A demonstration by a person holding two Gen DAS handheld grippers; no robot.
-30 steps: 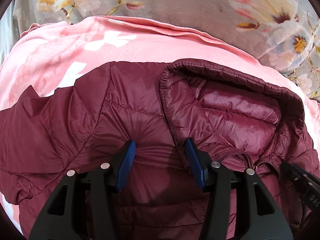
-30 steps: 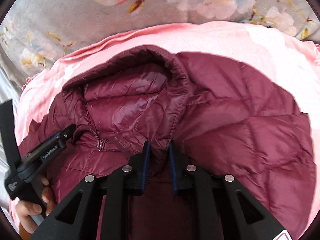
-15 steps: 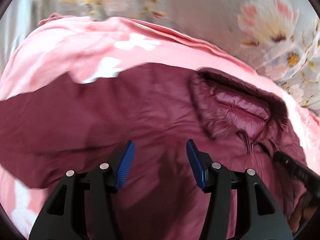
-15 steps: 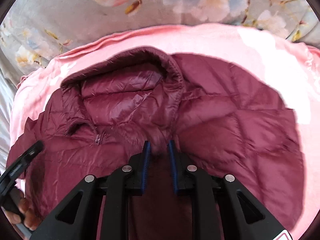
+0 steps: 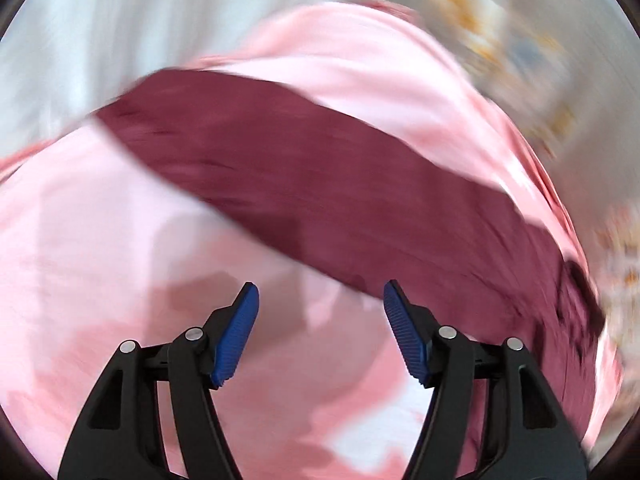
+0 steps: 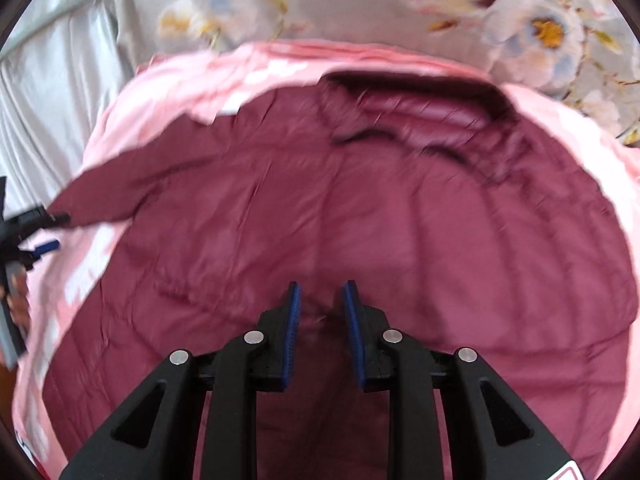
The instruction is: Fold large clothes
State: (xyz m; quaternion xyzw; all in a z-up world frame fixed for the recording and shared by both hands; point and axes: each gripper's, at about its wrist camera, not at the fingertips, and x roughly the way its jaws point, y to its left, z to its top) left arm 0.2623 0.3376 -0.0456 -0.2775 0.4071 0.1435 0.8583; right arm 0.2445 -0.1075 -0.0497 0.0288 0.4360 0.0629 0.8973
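Left tongs (image 5: 320, 332) spread wide above blanket (image 5: 100, 240); right tongs (image 6: 320, 332) slightly parted over jacket (image 6: 400, 220).

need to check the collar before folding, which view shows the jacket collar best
The right wrist view: the collar of the maroon jacket lies open near the top, blurred but whole, on the pink blanket. The left wrist view shows only a smeared sleeve; no collar can be made out there.
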